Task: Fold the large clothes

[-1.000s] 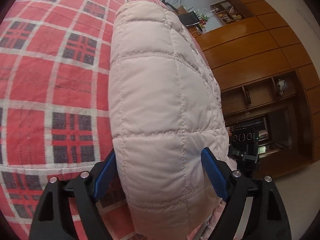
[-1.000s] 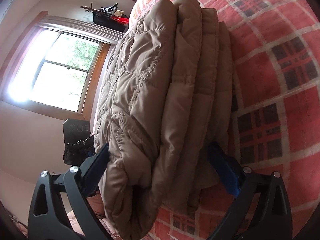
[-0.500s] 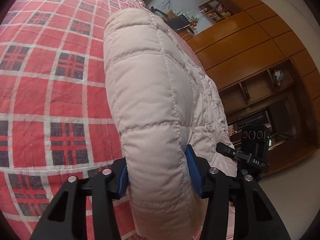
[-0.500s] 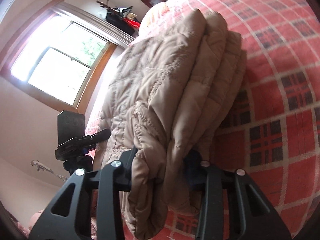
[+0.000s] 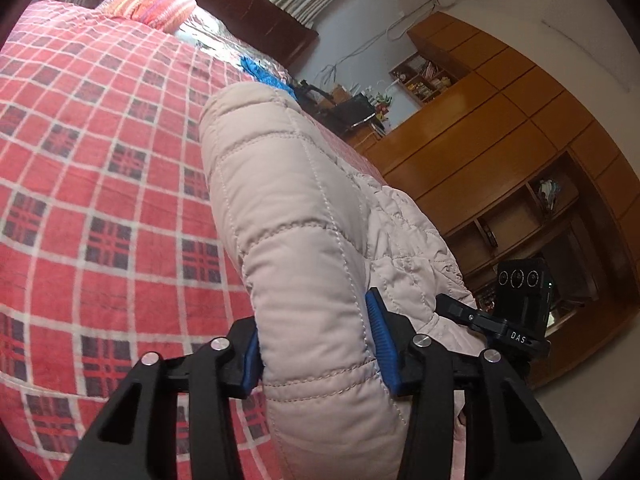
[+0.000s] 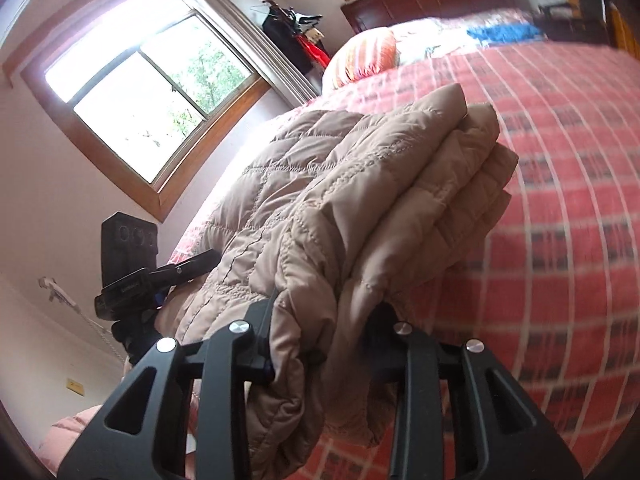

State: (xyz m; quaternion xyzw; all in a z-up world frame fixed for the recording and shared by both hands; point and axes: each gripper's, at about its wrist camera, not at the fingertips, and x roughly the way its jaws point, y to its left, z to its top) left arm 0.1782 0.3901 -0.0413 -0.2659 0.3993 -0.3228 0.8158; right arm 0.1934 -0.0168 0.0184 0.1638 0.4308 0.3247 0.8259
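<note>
- Red plaid bedspread (image 5: 100, 184) spreads ahead of both tools.
- Folded quilted beige coat (image 5: 288, 216) lies on it, stretching forward from their fingers.
- Left gripper (image 5: 316, 344) pinches one folded end.
- Right gripper (image 6: 324, 336) clamps the layered end.

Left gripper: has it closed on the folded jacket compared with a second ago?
Yes. The left gripper was open around the folded jacket; now it squeezes the padding, and the jacket end has lifted off the checked bedspread.
</note>
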